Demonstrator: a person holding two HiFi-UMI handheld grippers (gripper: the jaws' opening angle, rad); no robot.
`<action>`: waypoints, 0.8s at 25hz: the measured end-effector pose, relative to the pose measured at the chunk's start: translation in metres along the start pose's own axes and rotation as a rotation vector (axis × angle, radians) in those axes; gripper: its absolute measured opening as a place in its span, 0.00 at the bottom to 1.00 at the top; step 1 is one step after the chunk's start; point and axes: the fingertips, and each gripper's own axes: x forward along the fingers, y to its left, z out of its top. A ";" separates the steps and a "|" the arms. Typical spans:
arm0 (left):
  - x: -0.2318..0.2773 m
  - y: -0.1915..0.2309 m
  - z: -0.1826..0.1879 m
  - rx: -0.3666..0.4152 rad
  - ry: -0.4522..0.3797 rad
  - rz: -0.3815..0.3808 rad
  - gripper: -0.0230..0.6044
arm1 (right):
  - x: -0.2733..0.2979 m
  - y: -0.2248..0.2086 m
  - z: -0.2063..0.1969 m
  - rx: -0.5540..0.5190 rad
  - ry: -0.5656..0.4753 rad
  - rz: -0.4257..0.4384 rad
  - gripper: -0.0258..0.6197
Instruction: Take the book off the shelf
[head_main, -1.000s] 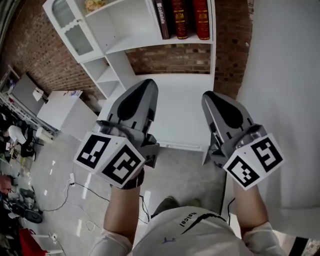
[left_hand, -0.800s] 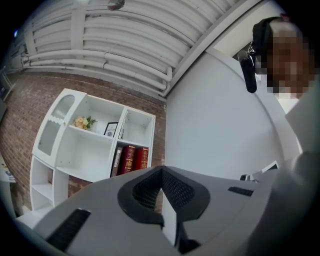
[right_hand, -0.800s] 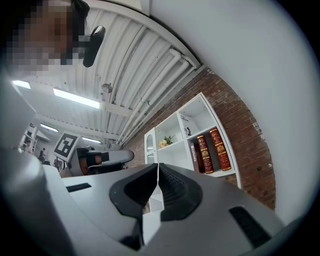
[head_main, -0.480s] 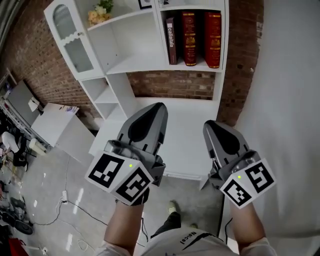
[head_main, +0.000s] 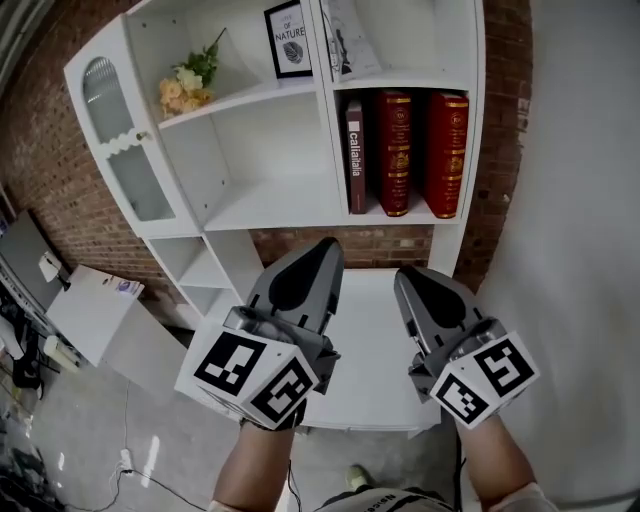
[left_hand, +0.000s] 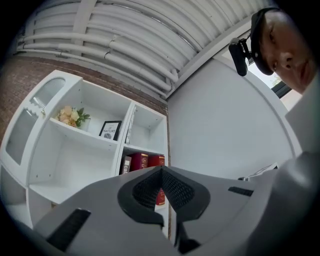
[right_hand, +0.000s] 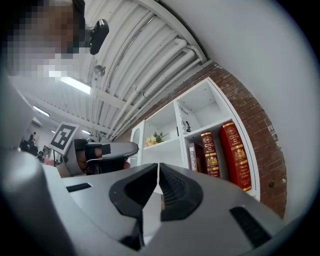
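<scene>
Three books stand upright in the right compartment of the white shelf unit (head_main: 250, 205): a thin brown book (head_main: 355, 155) with white lettering, a dark red book (head_main: 394, 152) and a wider red book (head_main: 445, 152) furthest right. The same red books (right_hand: 235, 155) show in the right gripper view and as red spines (left_hand: 150, 161) in the left gripper view. My left gripper (head_main: 322, 250) and right gripper (head_main: 405, 275) hang side by side below the books' shelf, both shut with nothing in them and apart from the books.
A framed picture (head_main: 289, 40) and a bunch of flowers (head_main: 185, 88) stand on the upper shelves. A glass-fronted cabinet door (head_main: 115, 140) is at the left. Red brick wall (head_main: 40, 170) lies behind, a white wall (head_main: 590, 200) at the right, and a white desk top (head_main: 375, 350) below the grippers.
The view has tilted upward, bringing the upper shelves, picture and flowers into sight. Both grippers have moved closer to the shelf and stayed shut.
</scene>
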 end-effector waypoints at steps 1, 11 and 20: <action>0.008 0.007 0.005 0.011 -0.006 -0.012 0.05 | 0.011 -0.003 0.002 -0.012 -0.005 -0.005 0.07; 0.076 0.060 0.056 0.096 -0.066 -0.024 0.05 | 0.104 -0.044 0.056 -0.092 -0.087 -0.021 0.07; 0.132 0.093 0.108 0.154 -0.116 0.020 0.05 | 0.174 -0.087 0.107 -0.130 -0.176 0.026 0.07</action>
